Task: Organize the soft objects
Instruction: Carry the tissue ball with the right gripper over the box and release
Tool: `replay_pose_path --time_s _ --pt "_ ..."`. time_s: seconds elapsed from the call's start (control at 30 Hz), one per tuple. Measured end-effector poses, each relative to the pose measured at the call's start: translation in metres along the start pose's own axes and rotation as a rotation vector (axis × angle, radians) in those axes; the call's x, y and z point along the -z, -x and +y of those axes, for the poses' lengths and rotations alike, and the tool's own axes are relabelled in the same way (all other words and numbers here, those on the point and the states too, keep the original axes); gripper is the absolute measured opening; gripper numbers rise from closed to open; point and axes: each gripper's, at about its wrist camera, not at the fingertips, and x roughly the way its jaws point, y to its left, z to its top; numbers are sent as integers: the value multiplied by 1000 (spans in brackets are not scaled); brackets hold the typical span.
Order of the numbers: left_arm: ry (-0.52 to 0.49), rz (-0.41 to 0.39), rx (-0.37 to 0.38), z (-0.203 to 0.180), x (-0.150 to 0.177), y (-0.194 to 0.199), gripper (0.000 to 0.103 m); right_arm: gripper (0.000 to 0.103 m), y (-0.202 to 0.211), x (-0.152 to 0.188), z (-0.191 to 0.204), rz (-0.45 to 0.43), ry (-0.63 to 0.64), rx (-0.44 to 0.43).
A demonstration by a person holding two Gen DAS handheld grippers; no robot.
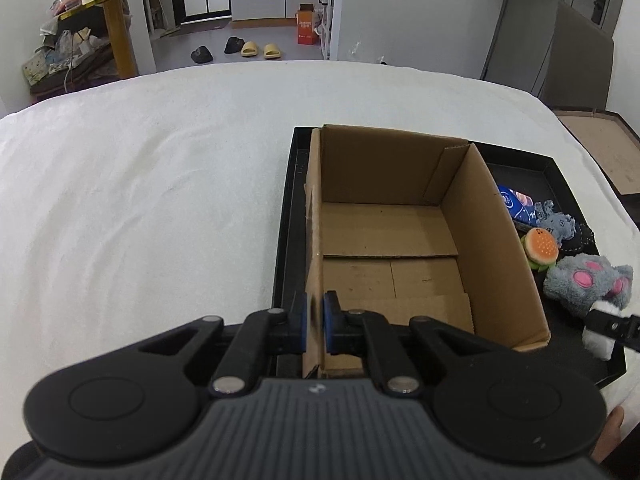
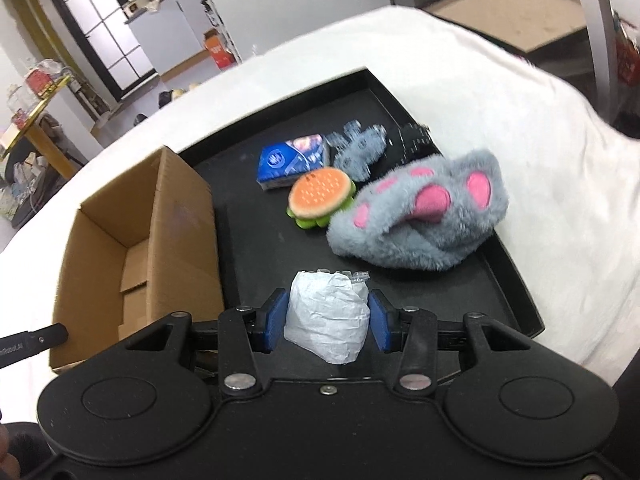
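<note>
My left claw point(image 1: 315, 322) is pinched on the left wall of the one cardboard box point(image 1: 400, 240), one pad on either face. My right claw point(image 2: 327, 322) is clamped on one white wrapped packet point(image 2: 326, 316), held just above the near end of the one black tray point(image 2: 496, 272); from the left wrist view that packet point(image 1: 596, 340) shows at 3 o'clock of the box. On the tray floor lie five more soft items: one grey paw plush point(image 2: 420, 220) at 1 o'clock of the packet, one burger toy point(image 2: 320, 198) at 12 o'clock, one blue tissue pack point(image 2: 290, 160) beyond the burger, one small grey plush point(image 2: 356, 148) beside the pack, and one dark item point(image 2: 416, 138), too blurred to identify. The box stands in the tray's left part and is open-topped. The tray rests on a white cloth point(image 1: 160, 200). Beyond it, the room holds four slippers point(image 1: 236, 49) on the floor, one orange carton point(image 1: 306, 26) and one yellow-legged table point(image 1: 116, 20).
</note>
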Motion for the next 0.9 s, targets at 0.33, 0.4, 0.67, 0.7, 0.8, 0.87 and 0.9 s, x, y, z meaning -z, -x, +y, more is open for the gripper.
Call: replay_pose_path --time_s 0.33,0.4,0.67,0.7,0.8,0.87,0.9 --pt "14 7 14 4 6 -7 7 43 17 -6 23 -73 73 -28" --pt "18 9 18 4 7 -8 7 43 19 -6 27 -85 92 -32" --pt "59 -7 27 13 9 -9 7 43 21 -10 50 -136 172 -100" --pt "65 -10 31 14 9 -9 7 43 22 -11 53 -140 178 -111" --pt "74 -15 46 16 8 -10 8 43 21 -15 62 -148 200 -130" --pt "76 -17 55 18 9 -9 8 43 20 -17 69 -151 212 -146" --pt "77 -17 60 19 9 -10 8 43 20 -17 73 -151 215 -152"
